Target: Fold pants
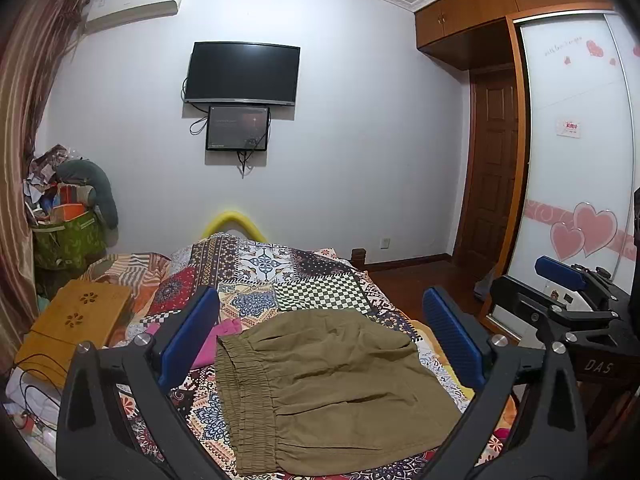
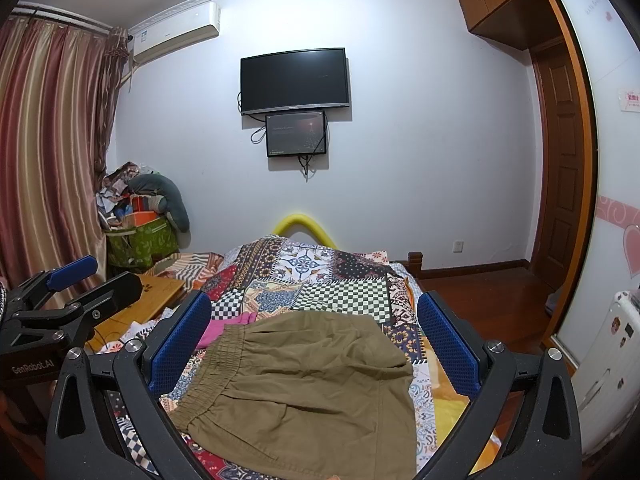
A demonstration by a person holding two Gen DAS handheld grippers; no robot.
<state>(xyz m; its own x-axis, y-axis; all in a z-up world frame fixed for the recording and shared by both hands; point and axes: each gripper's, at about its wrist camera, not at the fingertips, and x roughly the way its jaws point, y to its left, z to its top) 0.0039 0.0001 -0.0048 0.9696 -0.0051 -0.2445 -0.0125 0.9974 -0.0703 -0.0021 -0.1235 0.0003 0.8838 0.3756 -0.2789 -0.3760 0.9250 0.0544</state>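
Note:
Olive-khaki pants (image 1: 332,392) lie folded into a compact rectangle on the patchwork bedspread (image 1: 280,276), with the elastic waistband toward the left. My left gripper (image 1: 320,340) hovers over them, open, and its blue pads (image 1: 192,336) frame the cloth without touching it. In the right wrist view the same pants (image 2: 304,392) lie below my right gripper (image 2: 316,332), which is also open and holds nothing. Each gripper shows in the other's view: the right gripper (image 1: 536,282) at the right edge, the left gripper (image 2: 96,280) at the left edge, side by side.
A pink cloth (image 1: 212,344) pokes out from under the pants' far left corner. A wooden lap table (image 1: 76,320) and cables lie on the bed's left side. A yellow padded footboard (image 1: 236,220) ends the bed. The wardrobe (image 1: 576,160) stands to the right, with wooden floor (image 2: 480,292) in between.

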